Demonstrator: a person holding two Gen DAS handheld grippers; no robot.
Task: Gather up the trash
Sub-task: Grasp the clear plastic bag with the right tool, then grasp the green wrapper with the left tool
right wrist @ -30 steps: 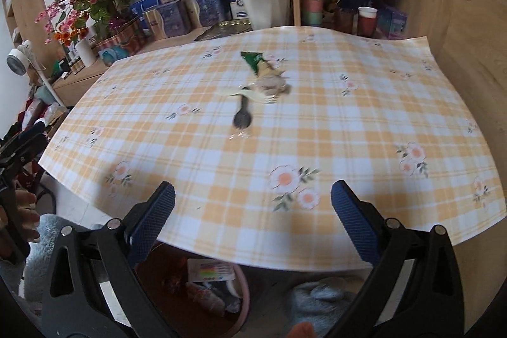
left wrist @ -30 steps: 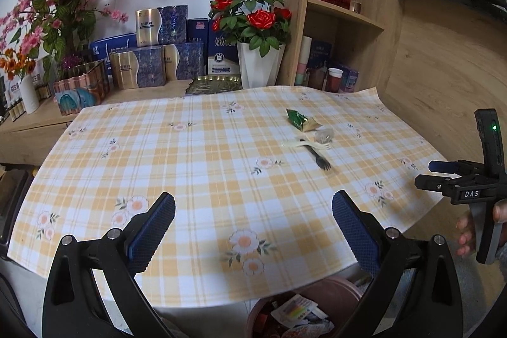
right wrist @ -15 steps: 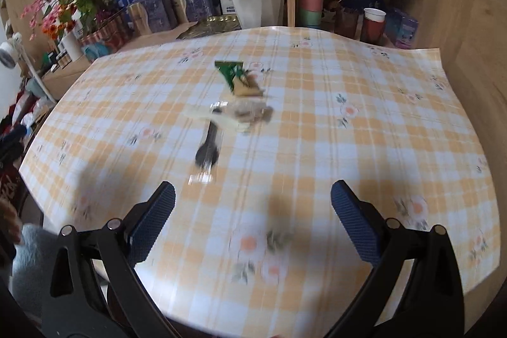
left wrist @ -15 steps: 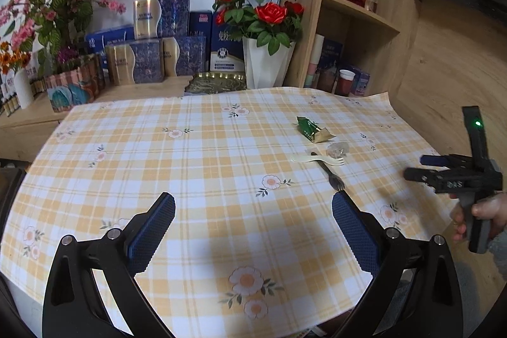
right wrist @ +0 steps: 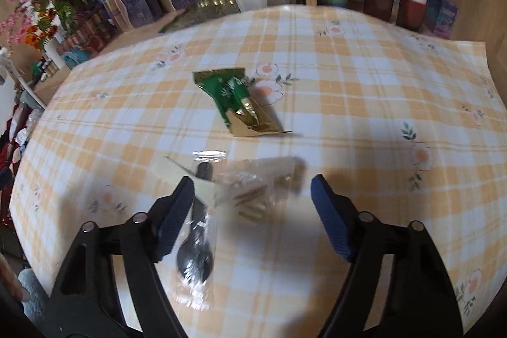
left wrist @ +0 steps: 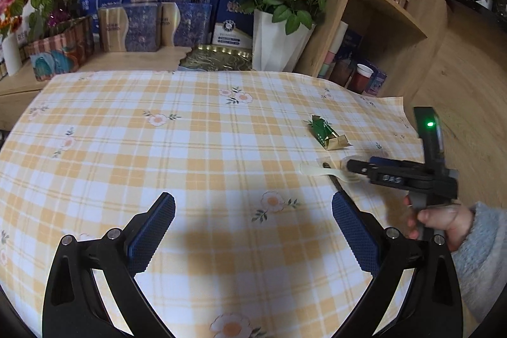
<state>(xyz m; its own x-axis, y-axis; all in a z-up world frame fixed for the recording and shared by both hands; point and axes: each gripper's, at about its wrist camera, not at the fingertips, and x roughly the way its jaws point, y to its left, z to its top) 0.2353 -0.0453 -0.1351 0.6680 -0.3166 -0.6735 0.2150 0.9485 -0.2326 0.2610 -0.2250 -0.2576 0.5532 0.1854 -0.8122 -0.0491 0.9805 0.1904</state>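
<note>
**Right gripper closing in on the litter pile**

Tablecloth [right wrist: 364, 103], checked yellow, bears the trash near its right edge. Right gripper [right wrist: 252, 198], jaws just narrowing but touching nothing, straddles the clear crumpled wrapper [right wrist: 253, 189], beside the bagged black spoon [right wrist: 195, 255]; next it must drop and pinch. Left gripper [left wrist: 253, 219] hangs spread, empty. Green-gold packet [right wrist: 236, 100]: print probably unreadable.

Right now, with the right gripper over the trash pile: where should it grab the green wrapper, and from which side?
Probably the raised gold end of the green wrapper, taken from above. That end lifts off the tablecloth; the rest lies flat. The right gripper, jaws just narrowing with nothing pressed, sits short of it over the wrapped fork.
</note>
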